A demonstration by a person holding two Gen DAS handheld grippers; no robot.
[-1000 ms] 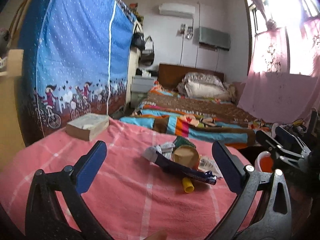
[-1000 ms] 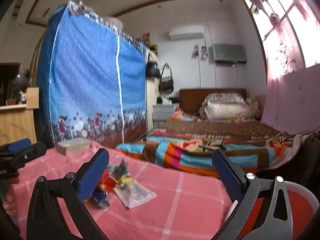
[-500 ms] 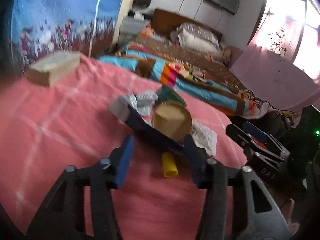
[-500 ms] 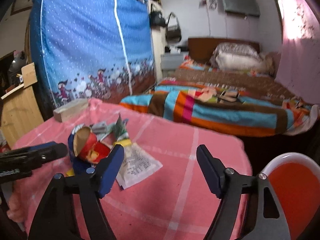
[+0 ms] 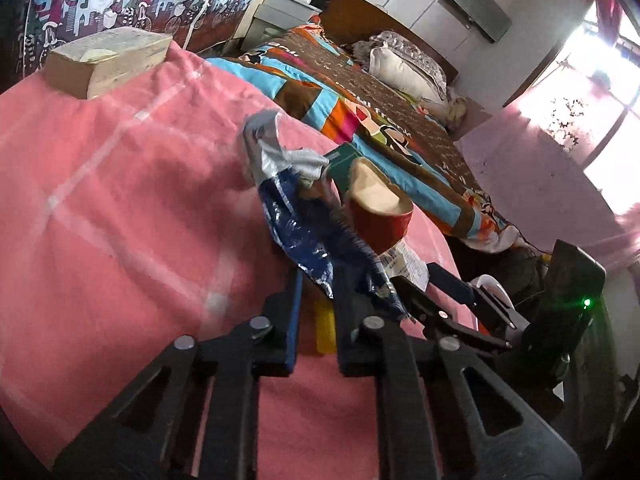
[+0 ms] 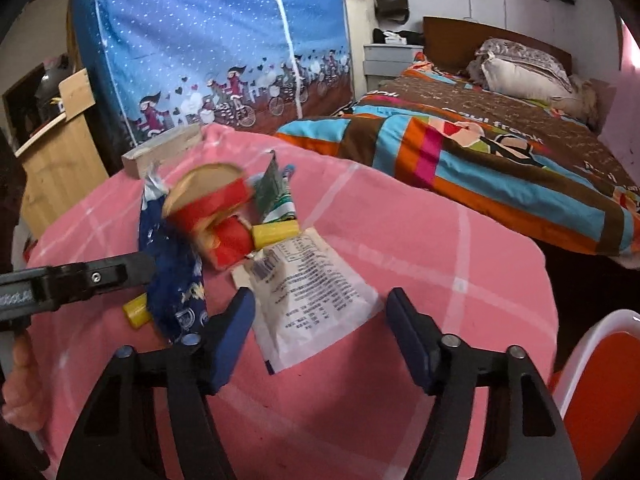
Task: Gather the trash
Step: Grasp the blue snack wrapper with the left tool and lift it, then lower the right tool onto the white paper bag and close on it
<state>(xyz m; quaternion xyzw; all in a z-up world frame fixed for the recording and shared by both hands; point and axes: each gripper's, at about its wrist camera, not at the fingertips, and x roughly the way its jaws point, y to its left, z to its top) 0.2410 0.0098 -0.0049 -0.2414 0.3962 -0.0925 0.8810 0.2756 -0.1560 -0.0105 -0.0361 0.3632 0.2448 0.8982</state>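
A pile of trash lies on the pink checked tablecloth [image 6: 400, 240]. My left gripper [image 5: 316, 300] is shut on a blue foil wrapper [image 5: 308, 236], which also shows in the right wrist view [image 6: 176, 276]. A red paper cup [image 5: 380, 216] rests against the wrapper; in the right wrist view it [image 6: 212, 208] tilts on its side. A yellow tube [image 6: 276, 233], a green packet [image 6: 274, 190] and a white printed packet [image 6: 312, 284] lie beside it. My right gripper [image 6: 320, 324] is open, hovering just in front of the white packet.
A wooden block [image 5: 106, 60] sits at the table's far edge. A red and white bin [image 6: 600, 376] stands at the right, below the table. A bed with a striped blanket [image 6: 500, 160] lies beyond. A blue fabric wardrobe [image 6: 208, 40] stands at the left.
My left gripper moved down into the pile and closed on the blue wrapper, lifting it and tipping the cup. My right gripper dropped closer to the white packet and narrowed somewhat.
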